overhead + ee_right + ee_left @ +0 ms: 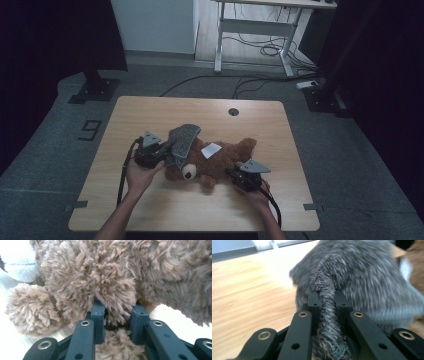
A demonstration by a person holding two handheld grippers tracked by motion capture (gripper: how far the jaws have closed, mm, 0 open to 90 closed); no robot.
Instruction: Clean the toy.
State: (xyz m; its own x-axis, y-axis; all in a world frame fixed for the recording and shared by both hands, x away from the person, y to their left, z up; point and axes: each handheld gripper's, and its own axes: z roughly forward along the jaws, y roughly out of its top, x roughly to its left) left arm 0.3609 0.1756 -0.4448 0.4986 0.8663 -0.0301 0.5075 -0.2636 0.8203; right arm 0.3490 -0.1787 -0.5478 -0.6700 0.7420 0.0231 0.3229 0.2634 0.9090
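Note:
A brown plush bear (pixel 220 160) lies on the wooden table (pixel 150 115), with a white tag (pixel 211 150) on its body. A grey fuzzy cloth (pixel 182 140) drapes over the bear's left end. My left gripper (pixel 165 153) is at the cloth's left edge. In the left gripper view, my left gripper (pixel 327 295) is shut on a pinched fold of the grey cloth (pixel 362 277). My right gripper (pixel 232 173) sits at the bear's near right side. In the right gripper view, my right gripper (pixel 118 307) is shut on a tuft of the bear's brown fur (pixel 100 277).
A round cable hole (pixel 233 111) sits near the table's far edge. Bare wood lies at the front and the far left of the table. Beyond it stand a white desk frame (pixel 250 25) with floor cables (pixel 265 50) and black stand bases (pixel 95 90).

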